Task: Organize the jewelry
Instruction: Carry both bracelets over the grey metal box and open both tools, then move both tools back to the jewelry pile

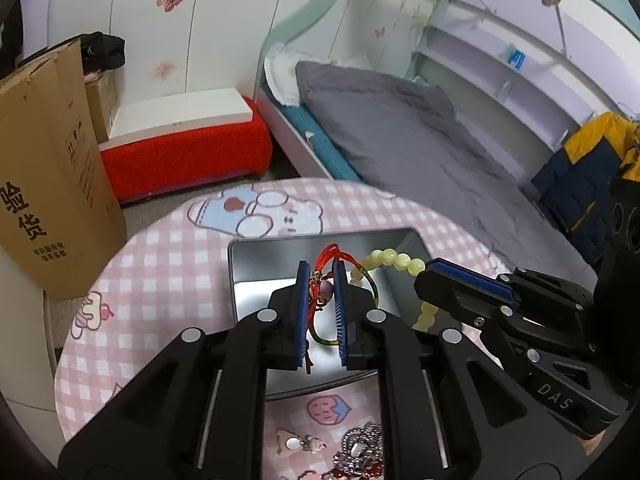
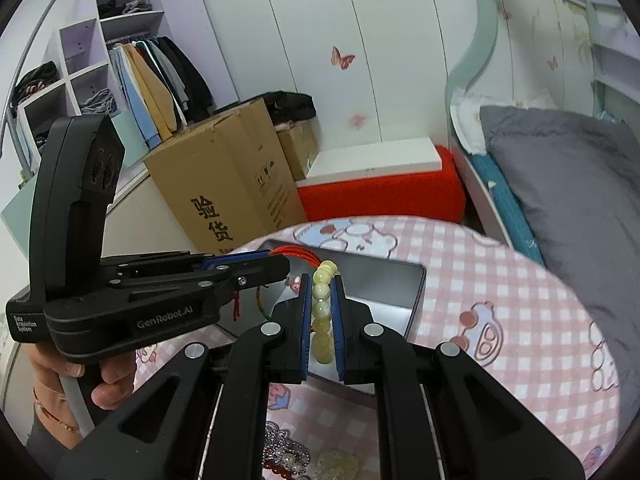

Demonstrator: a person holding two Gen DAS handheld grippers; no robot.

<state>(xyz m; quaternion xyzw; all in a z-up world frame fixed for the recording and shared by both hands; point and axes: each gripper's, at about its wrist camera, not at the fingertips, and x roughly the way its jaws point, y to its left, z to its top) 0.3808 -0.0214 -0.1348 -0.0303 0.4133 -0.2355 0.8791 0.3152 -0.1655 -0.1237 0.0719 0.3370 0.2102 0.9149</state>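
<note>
Jewelry mid-sort: two bracelets held above metal tray (image 1: pixel 256 276) on the round counter (image 1: pixel 160 264) with pink checked cloth.

Left gripper (image 1: pixel 322 280): jaws clamped on red cord bracelet (image 1: pixel 334 256), a red and green woven cord with a small purple bead (bead sits between the blue pads). Cord loops out above and below the jaws, red tail hanging down. Bracelet is over the tray, not resting on it as far as I can tell.

Right gripper (image 2: pixel 322 300): jaws clamped on yellow bead bracelet (image 2: pixel 322 308), pale yellow-green round beads lined up between the pads. In the left wrist view the same beads arc from the right gripper (image 1: pixel 430 276) toward the left jaws; the two bracelets look hooked through or overlapping each other near the tray's middle, can't tell which.

Grippers are close, right one coming in from the side and crossing just beside the left. Person's left hand (image 2: pixel 100 380) visible on the left gripper handle.

More jewelry in a pile (image 1: pixel 360 452) on the counter's near edge, in front of the tray: silver bead chain, dark red beads, small pink charms (image 1: pixel 300 442) just beside it.

Background: cardboard box (image 1: pixel 48 184), red bench (image 1: pixel 184 156), bed with grey blanket (image 1: pixel 400 132).
</note>
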